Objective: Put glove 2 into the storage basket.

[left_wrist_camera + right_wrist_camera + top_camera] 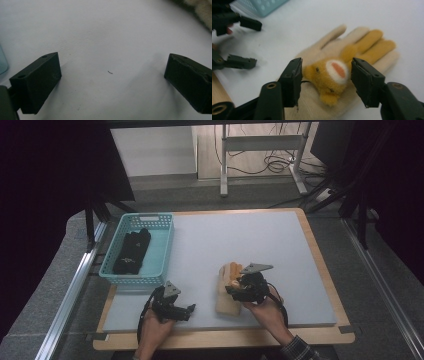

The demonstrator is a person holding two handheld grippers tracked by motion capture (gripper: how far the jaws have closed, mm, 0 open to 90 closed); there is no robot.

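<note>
Right gripper (325, 82) sits low in its own view, jaws apart around the orange animal face on the cream glove (342, 62) — pads not pressing it. Left gripper (172, 306), lower left of the high view, stands wide open over the bare table (250, 235) — a teal basket (111, 268) lies upper left.

Open table (240, 235) across the middle and far right; basket (165, 247) blocking far left; glove (227, 295) lying near front, between both grippers.

Dim, soft-focus, dark murky edges
</note>
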